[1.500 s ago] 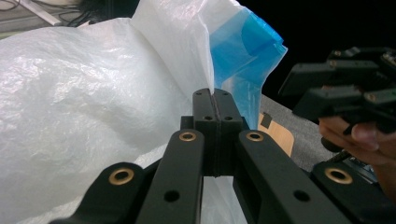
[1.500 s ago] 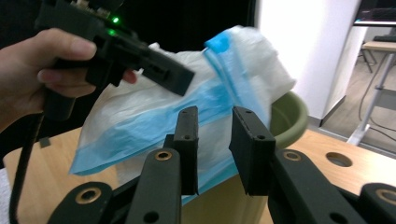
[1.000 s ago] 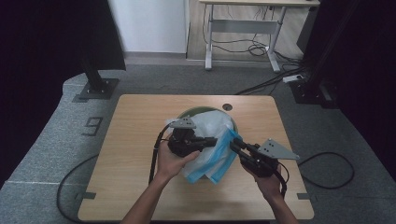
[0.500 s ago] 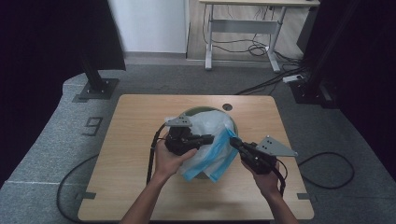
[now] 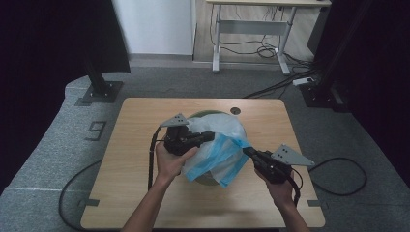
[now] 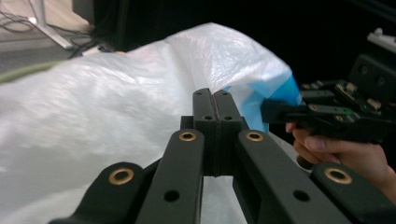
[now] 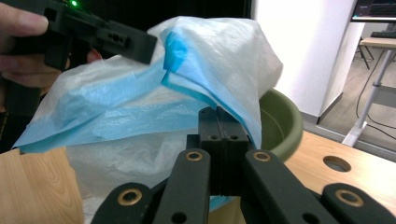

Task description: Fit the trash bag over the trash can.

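Observation:
A thin plastic bag (image 5: 218, 145), white with a blue layer, is draped over a green bowl (image 5: 212, 114) in the middle of the wooden table (image 5: 140, 125). My left gripper (image 5: 211, 136) comes from the left, its jaws shut on the bag's upper white part (image 6: 116, 102). My right gripper (image 5: 245, 151) reaches in from the right, shut on the bag's blue edge (image 7: 187, 88). In the left gripper view the jaws (image 6: 215, 100) are pressed together against the film. The right gripper view has its jaws (image 7: 217, 116) closed where the blue fold ends, with the bowl's rim (image 7: 282, 121) behind.
A round hole (image 5: 235, 110) sits in the table near its far edge. Cables trail from both grippers over the table's sides to the grey floor. A desk frame (image 5: 251, 29) and dark stands are beyond the table.
The bag is now pulled wider between the two grippers, its blue fold stretched toward the right one. Both hands have stayed nearly where they were.

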Demonstrator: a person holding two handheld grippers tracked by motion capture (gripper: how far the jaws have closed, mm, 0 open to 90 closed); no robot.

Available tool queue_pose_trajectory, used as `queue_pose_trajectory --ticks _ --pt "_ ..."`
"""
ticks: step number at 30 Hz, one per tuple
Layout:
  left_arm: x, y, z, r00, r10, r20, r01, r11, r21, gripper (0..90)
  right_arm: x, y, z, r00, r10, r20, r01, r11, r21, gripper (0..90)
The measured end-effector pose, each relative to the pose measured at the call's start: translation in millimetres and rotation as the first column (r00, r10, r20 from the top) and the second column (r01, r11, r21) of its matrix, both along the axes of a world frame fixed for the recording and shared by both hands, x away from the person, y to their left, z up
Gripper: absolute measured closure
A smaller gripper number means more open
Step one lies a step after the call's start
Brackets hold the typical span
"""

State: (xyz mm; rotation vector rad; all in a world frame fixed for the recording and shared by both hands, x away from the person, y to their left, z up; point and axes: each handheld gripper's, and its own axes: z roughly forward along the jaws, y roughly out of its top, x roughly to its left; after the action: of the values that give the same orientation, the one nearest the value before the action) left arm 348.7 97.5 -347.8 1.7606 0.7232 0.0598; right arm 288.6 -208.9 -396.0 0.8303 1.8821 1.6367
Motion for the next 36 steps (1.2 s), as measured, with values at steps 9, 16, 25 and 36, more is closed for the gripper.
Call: queue_pose_trajectory --ticks 9,16,25,36 --pt "0.5 19.9 8.9 0.9953 0.083 0.050 -0.083 0.9965 -0.014 90.0 -2.1 -14.0 -1.9 0.9987 -0.051 0.007 0.052 0.998 -0.033 89.0" --pt "-0.1 36.2 12.4 0.9925 0.111 0.051 -0.108 0.9925 -0.057 90.0 3.3 -29.4 -2.8 0.9955 -0.094 -0.009 0.094 0.995 -0.027 88.9" --pt "-4.6 54.8 16.3 0.9910 0.122 0.056 -0.117 0.9901 -0.077 90.0 -2.3 -40.6 6.5 0.9902 -0.138 0.020 0.139 0.990 -0.041 88.9" --pt "-14.1 81.1 10.5 0.9885 0.140 0.058 -0.135 0.9874 -0.083 90.0 -8.2 -45.1 11.4 0.9848 -0.168 0.047 0.170 0.984 -0.060 88.9"
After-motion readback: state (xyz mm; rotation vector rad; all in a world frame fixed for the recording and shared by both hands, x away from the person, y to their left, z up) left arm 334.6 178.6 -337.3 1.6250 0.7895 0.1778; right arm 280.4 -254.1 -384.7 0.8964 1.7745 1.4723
